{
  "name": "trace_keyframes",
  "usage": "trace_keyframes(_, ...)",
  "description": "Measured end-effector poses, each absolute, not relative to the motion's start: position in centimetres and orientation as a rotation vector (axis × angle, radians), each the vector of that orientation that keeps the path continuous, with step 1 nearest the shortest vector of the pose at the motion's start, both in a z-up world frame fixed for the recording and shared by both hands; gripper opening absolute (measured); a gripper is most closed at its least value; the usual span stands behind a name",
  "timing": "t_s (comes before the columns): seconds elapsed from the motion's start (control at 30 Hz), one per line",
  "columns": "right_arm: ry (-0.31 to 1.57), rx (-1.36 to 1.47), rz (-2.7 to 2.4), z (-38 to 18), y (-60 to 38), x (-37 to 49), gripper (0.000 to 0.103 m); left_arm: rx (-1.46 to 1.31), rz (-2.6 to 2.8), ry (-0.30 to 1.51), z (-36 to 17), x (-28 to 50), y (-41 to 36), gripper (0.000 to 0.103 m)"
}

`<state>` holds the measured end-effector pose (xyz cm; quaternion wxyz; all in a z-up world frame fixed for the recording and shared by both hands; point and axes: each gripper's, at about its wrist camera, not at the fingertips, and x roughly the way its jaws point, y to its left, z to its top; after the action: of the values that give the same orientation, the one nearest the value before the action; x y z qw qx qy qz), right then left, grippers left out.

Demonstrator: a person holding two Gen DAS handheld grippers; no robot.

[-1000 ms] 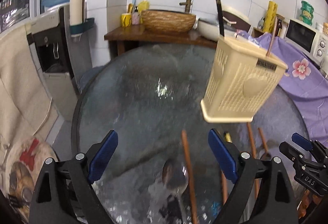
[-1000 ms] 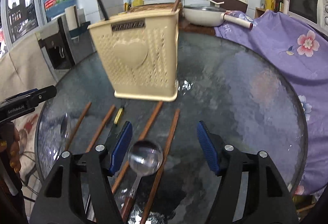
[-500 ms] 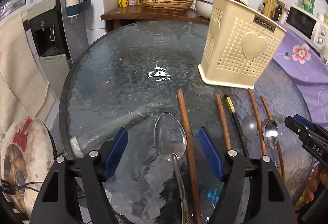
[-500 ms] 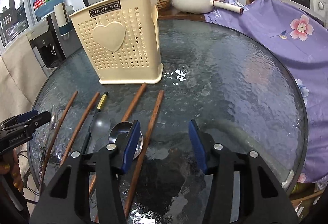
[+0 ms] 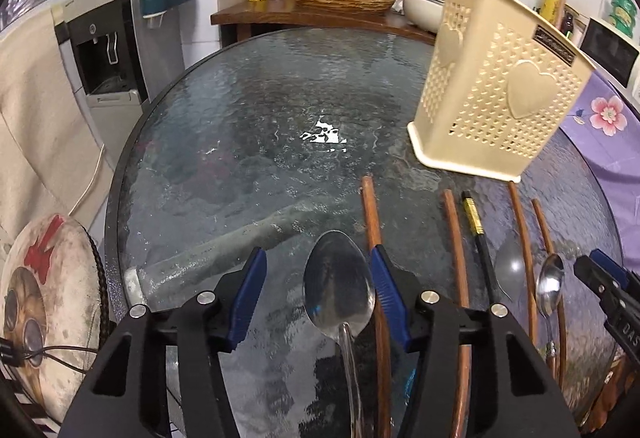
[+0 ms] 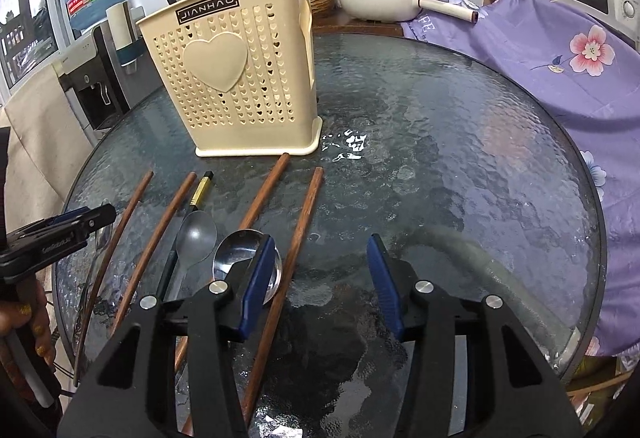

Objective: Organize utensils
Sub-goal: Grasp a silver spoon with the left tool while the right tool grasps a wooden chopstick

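Left wrist view, scanned left to right. A round stool cushion (image 5: 44, 302) with a red bow print sits beside the round glass table (image 5: 248, 125). The left gripper (image 5: 318, 292) hangs low over the near part of the table. Its jaws have just been closing and stand partly spread, with the bowl of a large steel spoon (image 5: 338, 288) between the blue pads; no pad presses on it, though the right-hand pad looks very close and contact cannot be ruled out at this angle. Just right of the spoon lies a brown chopstick (image 5: 374, 238), then a second brown chopstick (image 5: 456, 246), then a black chopstick with a gold band (image 5: 478, 230), all flat on the glass and pointing toward the cream utensil holder (image 5: 496, 85). The holder stands upright at the far right of the table.

Right wrist view, left to right. Near the left edge is the other gripper. A dull spoon (image 6: 196, 236) lies on the glass, a shiny spoon (image 6: 240, 258) just right of it. The right gripper (image 6: 322, 280) has its jaws partly spread, with a chopstick (image 6: 296, 238) between them and untouched; its left pad overlaps the shiny spoon's bowl. A purple floral cloth (image 6: 560, 57) lies at the right edge.
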<state>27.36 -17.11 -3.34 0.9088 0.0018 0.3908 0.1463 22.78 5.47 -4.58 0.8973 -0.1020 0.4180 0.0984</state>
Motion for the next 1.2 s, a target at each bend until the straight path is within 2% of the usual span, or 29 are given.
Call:
trace_keyframes(0.3,0.809,0.0,0.311,-3.5,-16.8,27.5,0.048,-0.228,0.211,0.88,-4.5,24.2,5.6,0.051)
trace_keyframes(0.4,0.814,-0.003,0.314,-3.7,-16.7,27.6,0.048,-0.207,0.231,0.891,-4.8,24.6,5.8,0.047)
trace_keyframes(0.63,0.829,0.012,0.3,-3.9,-16.9,29.4,0.048,-0.232,0.225,0.882,-5.1,23.4,5.8,0.046)
trace_keyframes(0.93,0.875,-0.028,0.275,-4.4,-14.9,32.9,0.037,-0.176,0.218,0.884,-5.3,22.5,3.8,0.046)
trace_keyframes(1.0,0.89,-0.053,0.265,-4.8,-14.4,33.0,0.03,-0.172,0.22,0.885,-5.3,22.4,3.8,0.046)
trace_keyframes(1.2,0.891,-0.102,0.256,-5.1,-13.9,32.6,0.021,-0.155,0.224,0.888,-5.2,22.3,3.6,0.046)
